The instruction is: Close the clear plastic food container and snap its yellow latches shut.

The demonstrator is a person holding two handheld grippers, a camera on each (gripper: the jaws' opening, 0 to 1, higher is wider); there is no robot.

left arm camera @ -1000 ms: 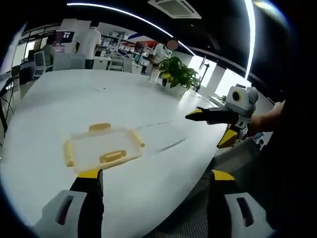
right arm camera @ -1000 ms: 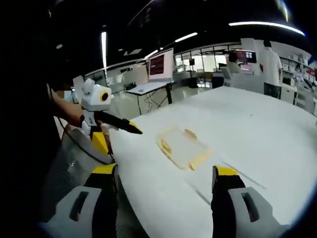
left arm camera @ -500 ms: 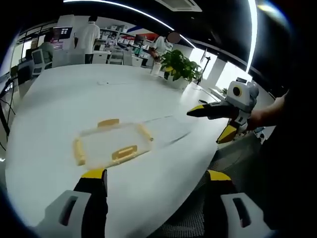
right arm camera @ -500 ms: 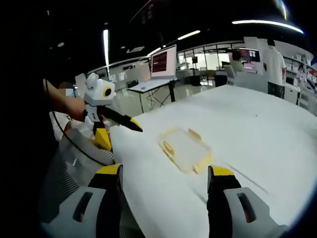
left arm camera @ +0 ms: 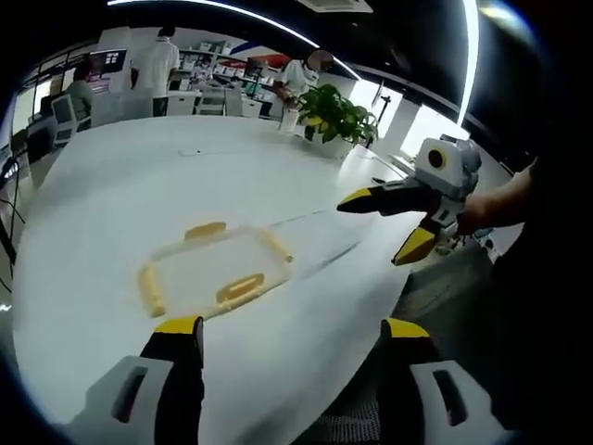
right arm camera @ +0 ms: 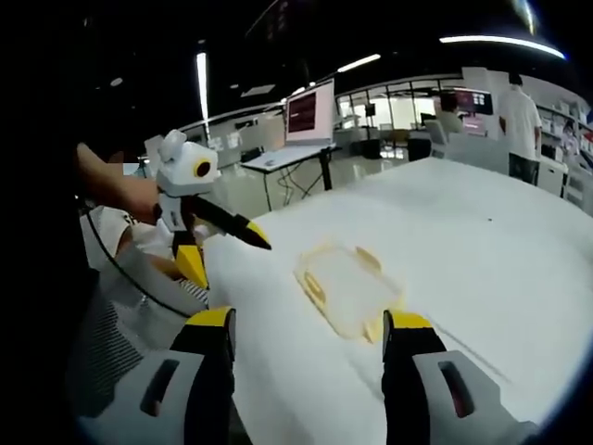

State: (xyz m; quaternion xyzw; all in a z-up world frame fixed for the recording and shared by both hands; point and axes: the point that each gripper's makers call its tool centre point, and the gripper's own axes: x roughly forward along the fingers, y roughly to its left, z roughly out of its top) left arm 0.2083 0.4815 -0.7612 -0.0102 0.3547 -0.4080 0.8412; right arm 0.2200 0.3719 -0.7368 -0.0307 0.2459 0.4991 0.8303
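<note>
The clear plastic container lies flat on the white table, with a yellow latch on each side. My left gripper is open and held short of the container's near side, with nothing between its jaws. My right gripper comes in from the right, open and empty, over the table's edge. In the right gripper view the container sits just beyond my open right gripper. There the left gripper hangs open at the left, held by a hand.
A potted plant stands at the table's far edge. People stand by desks and screens in the background. A monitor on a desk is behind the table. A mesh chair seat lies below the table's edge.
Both views have drawn slightly nearer to the container. The right gripper has moved a little inward over the table's edge. The container has not moved.
</note>
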